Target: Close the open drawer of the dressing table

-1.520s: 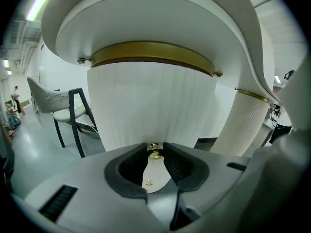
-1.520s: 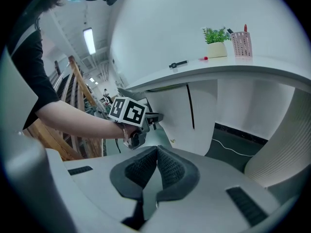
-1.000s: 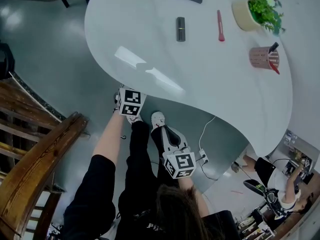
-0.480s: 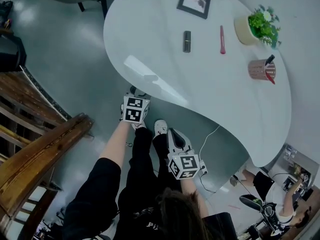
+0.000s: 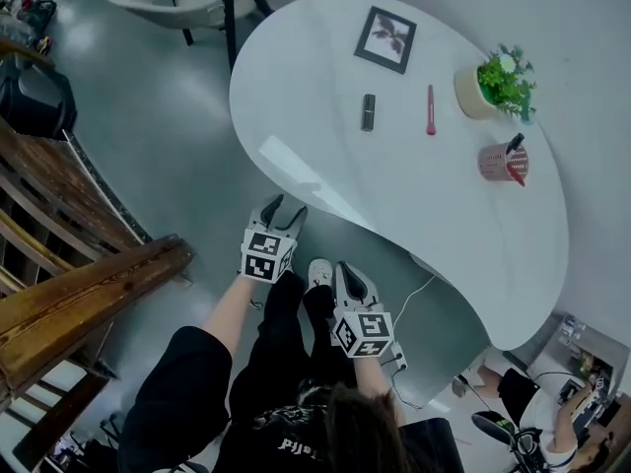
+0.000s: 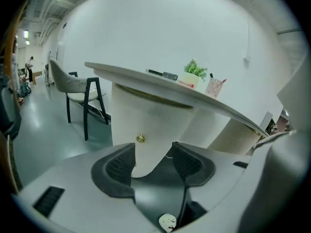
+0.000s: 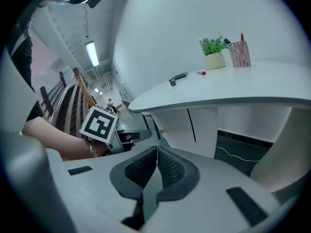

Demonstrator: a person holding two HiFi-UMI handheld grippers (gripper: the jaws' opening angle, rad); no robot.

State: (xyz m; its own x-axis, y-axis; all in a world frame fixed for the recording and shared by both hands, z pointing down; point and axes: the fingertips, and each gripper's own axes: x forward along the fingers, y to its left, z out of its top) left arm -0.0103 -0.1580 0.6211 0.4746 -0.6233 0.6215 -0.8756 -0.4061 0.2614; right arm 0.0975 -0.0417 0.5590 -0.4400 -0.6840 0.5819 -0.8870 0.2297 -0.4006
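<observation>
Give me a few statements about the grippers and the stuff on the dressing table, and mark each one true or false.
1. The left gripper has its jaws apart with nothing between them. True; they have just been opening.
2. The right gripper is wide open. False: its jaws are together and empty.
3. A potted plant stands on the dressing table. True.
4. The picture frame lies on the floor. False: it lies on the dressing table.
5. The red pen lies between the dark tube and the potted plant. True.
</observation>
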